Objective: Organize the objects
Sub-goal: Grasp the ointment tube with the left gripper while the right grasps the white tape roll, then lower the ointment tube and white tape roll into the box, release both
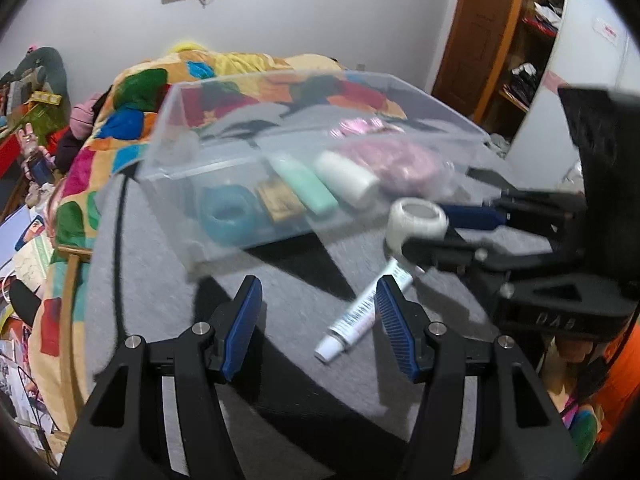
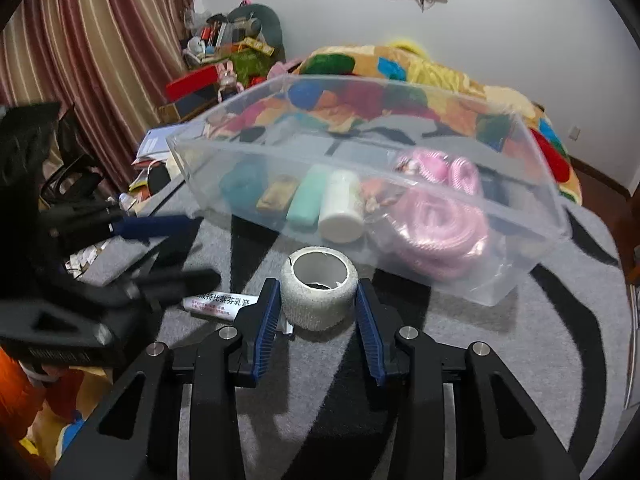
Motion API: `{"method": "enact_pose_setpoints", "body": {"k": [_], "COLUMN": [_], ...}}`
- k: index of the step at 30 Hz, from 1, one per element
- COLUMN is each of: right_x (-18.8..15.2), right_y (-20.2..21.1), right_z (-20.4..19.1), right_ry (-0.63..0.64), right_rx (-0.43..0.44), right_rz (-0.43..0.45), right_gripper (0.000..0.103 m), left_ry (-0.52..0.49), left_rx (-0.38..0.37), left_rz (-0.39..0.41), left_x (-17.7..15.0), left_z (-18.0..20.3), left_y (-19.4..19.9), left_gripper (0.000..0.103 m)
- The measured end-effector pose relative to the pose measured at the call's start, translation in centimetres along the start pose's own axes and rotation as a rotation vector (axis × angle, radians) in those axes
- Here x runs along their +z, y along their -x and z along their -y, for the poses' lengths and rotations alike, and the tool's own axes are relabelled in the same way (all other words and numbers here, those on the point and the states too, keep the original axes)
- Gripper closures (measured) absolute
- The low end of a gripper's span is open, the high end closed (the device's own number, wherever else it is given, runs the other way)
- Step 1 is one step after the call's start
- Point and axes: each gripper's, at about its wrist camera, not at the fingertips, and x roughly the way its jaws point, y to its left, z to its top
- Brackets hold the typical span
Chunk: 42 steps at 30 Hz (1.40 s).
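Note:
A clear plastic bin (image 1: 192,184) (image 2: 532,216) sits on a grey and black mat (image 1: 280,288) (image 2: 520,344). Inside lie a teal roll (image 1: 230,212) (image 2: 244,182), a green tube (image 1: 308,184) (image 2: 306,200), a white bottle (image 1: 348,178) (image 2: 340,208) and pink coils (image 1: 400,160) (image 2: 440,216). A white tape roll (image 1: 416,220) (image 2: 318,292) stands in front of the bin, between the pads of my right gripper (image 2: 316,312) (image 1: 448,224), which touch its sides. A white ointment tube (image 1: 360,316) (image 2: 216,304) lies on the mat, its end just inside my open, empty left gripper (image 1: 318,312), which also shows in the right wrist view (image 2: 188,248).
A colourful quilt (image 1: 132,128) (image 2: 440,68) lies behind the bin. Clutter (image 1: 28,128) (image 2: 224,52) is piled at the left. A wooden door (image 1: 476,28) and shelves (image 1: 532,40) stand at the right. Striped curtains (image 2: 100,40) hang on the left.

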Motion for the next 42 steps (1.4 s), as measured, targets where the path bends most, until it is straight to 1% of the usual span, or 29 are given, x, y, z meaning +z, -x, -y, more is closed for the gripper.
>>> {"method": "enact_pose_setpoints", "body": {"k": [4, 5, 7, 9, 11, 13, 17, 20, 27, 30, 36, 38, 42], "right_x": [-0.6, -0.7, -1.0, -1.2, -1.4, -1.5, -1.6, -1.4, 0.1, 1.1, 3.2, 3.9, 4.9], "right_y": [1.1, 1.4, 1.9, 2.3, 2.7, 3.1, 3.9, 4.5, 6.3, 7.1, 7.8, 7.5, 6.2], "right_z": [0.2, 0.4, 0.6, 0.8, 1.0, 1.0, 0.9, 1.0, 0.9, 0.9, 1.5, 1.9, 2.7], "right_ry": [-0.003, -0.008, -0.016, -0.026, -0.033, -0.036, -0.041, -0.047, -0.051, -0.050, -0.059, -0.069, -0.086], "right_rx": [-0.017, -0.017, -0.020, -0.020, -0.017, -0.014, -0.006, -0.001, -0.011, -0.027, -0.070, -0.091, -0.125], "right_rz": [0.019, 0.022, 0.025, 0.028, 0.031, 0.036, 0.059, 0.081, 0.146, 0.172, 0.215, 0.222, 0.209], "right_gripper": [0.068, 0.068, 0.068, 0.068, 0.068, 0.068, 0.068, 0.068, 0.068, 0.068, 0.068, 0.068, 0.068], "left_ry": [-0.043, -0.052, -0.072, -0.079, -0.084, -0.086, -0.073, -0.060, -0.027, -0.005, 0.034, 0.041, 0.052], "left_rx": [-0.024, -0.020, 0.006, 0.012, 0.009, 0.005, 0.005, 0.003, 0.004, 0.003, 0.017, 0.024, 0.039], "left_rz": [-0.025, -0.030, -0.012, 0.004, 0.008, 0.010, 0.019, 0.040, 0.130, 0.176, 0.237, 0.245, 0.233], "left_x": [-0.7, -0.8, -1.0, -1.1, -1.2, -1.3, -1.5, -1.3, 0.1, 1.3, 3.8, 4.6, 6.1], "left_z": [1.6, 1.8, 2.4, 2.8, 2.9, 2.9, 2.4, 2.2, 1.5, 0.9, -0.2, -0.5, -1.2], "left_y": [-0.9, -1.1, -1.3, -1.1, -1.0, -0.7, -0.1, 0.7, 3.4, 4.5, 5.5, 5.4, 4.2], "left_gripper": [0.044, 0.044, 0.044, 0.054, 0.075, 0.088, 0.088, 0.088, 0.088, 0.088, 0.088, 0.088, 0.088]}}
